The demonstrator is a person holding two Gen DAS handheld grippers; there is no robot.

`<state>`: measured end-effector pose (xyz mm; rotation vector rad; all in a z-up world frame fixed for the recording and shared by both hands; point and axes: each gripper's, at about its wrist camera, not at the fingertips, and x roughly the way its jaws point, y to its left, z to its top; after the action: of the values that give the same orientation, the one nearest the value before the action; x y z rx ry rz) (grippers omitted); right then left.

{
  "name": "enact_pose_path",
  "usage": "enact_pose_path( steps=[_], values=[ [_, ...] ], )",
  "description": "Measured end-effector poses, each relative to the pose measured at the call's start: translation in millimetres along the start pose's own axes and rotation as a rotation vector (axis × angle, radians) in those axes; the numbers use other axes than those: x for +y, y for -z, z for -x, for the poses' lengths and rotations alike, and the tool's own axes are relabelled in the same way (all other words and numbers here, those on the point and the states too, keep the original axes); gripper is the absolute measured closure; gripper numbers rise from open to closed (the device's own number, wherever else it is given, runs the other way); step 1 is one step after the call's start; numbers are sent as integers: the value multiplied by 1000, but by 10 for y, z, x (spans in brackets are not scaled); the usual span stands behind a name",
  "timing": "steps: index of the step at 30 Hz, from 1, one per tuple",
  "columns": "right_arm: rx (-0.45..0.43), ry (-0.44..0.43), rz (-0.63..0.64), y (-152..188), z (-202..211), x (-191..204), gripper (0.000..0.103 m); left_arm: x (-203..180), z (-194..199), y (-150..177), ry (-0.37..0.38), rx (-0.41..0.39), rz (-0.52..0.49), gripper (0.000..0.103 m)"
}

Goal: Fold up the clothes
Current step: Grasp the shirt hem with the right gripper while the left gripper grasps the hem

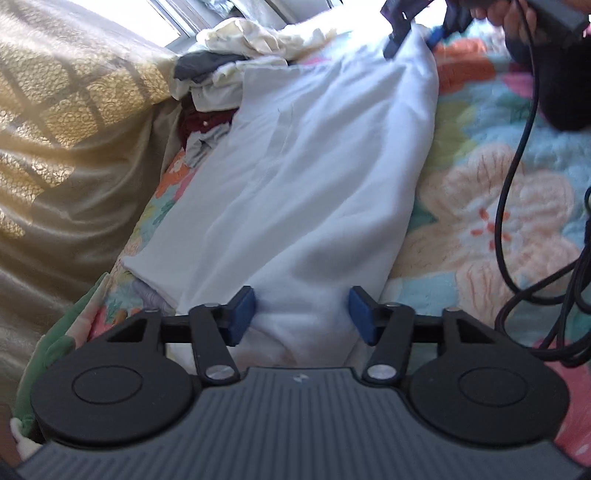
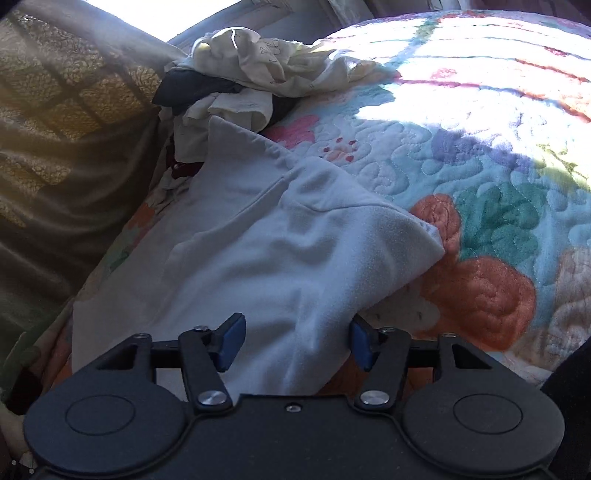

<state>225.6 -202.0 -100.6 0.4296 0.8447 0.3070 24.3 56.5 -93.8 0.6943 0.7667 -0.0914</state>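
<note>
Two grippers work over one white garment (image 1: 295, 177) spread lengthwise on a flower-patterned quilt (image 1: 498, 206) that covers the bed. From the left wrist view, the left gripper (image 1: 302, 314) sits low at the near end of the cloth, its blue fingers (image 1: 242, 314) spread with a bunched fold of the white fabric lying between them; the pads stand just beside the fold and I cannot tell that either presses on it. At the far end of the same garment the right gripper (image 1: 413, 33) shows at the top of that view, with a hand (image 1: 509, 14) behind it and a black cable (image 1: 517, 147) hanging down over the quilt. From the right wrist view, the right gripper (image 2: 298, 341) has its fingers (image 2: 362, 345) spread apart as well, the edge of the white cloth running between them without a visible pinch. A folded corner of the garment (image 2: 424, 240) lies on an orange flower of the quilt. Beyond the garment a heap of unfolded clothes (image 2: 258, 66), cream and dark pieces, is piled beside a golden curtain (image 2: 66, 110)
</note>
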Motion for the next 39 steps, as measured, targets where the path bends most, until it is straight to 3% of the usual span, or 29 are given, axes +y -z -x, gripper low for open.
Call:
enact_pose_path(
  steps=[1, 2, 4, 7, 10, 14, 16, 18, 19, 20, 23, 27, 29, 31, 32, 33, 34, 35, 36, 37, 39],
  values=[
    [-30, -11, 50, -5, 42, 67, 57, -33, -17, -28, -4, 0, -6, 70],
    [-58, -19, 77, -21, 81, 103, 83, -39, -27, -51, -10, -1, -5, 79],
    [-105, -36, 93, -53, 147, 136, 87, -25, -44, -83, -9, 2, -1, 79],
    [-150, -24, 75, -109, 185, 120, 88, 24, -18, -80, 13, -3, -7, 70],
    [-168, -45, 51, -149, 191, 86, 88, -12, 15, -53, 20, -3, -66, 32],
    [-179, -107, -33, -317, 189, 40, 88, -113, 34, -27, 56, -51, -107, 27],
    [-173, -122, -46, -394, 192, 95, 88, -120, -98, -35, 31, -35, -87, 27],
    [-167, -125, -32, -423, 206, 177, 88, -87, -247, -53, -42, 32, -68, 49],
    [-163, -121, -25, -423, 208, 193, 88, -21, -272, -68, -39, 44, -32, 63],
    [-158, -117, -20, -422, 209, 207, 88, 54, -253, -91, -30, 42, 10, 70],
    [-136, -98, -62, -371, 163, 80, 88, 224, -206, -140, -17, 33, 100, 72],
    [-92, -68, -172, -289, 45, -128, 82, 301, -218, -148, -27, 36, 142, 67],
    [-64, -24, -184, -254, -6, -157, 77, 340, -285, -148, -23, 70, 188, 54],
    [-58, 4, -186, -209, -56, -200, 53, 362, -344, -144, 9, 107, 214, 52],
    [-61, 8, -197, -185, -81, -228, 32, 365, -349, -141, 11, 106, 217, 52],
    [-73, -6, -218, -147, -116, -281, 26, 369, -353, -138, 10, 103, 221, 52],
    [-69, -16, -246, -119, -169, -350, 26, 374, -345, -133, -1, 93, 231, 59],
    [-64, -25, -275, -92, -223, -420, 32, 375, -322, -127, 2, 79, 238, 68],
    [-54, -22, -283, -92, -266, -469, 69, 365, -294, -125, -4, 69, 234, 69],
    [-59, -37, -285, -106, -255, -483, 84, 346, -253, -127, -18, 57, 222, 72],
    [-93, -80, -282, -137, -176, -475, 86, 305, -144, -140, -54, 21, 188, 74]
  ],
)
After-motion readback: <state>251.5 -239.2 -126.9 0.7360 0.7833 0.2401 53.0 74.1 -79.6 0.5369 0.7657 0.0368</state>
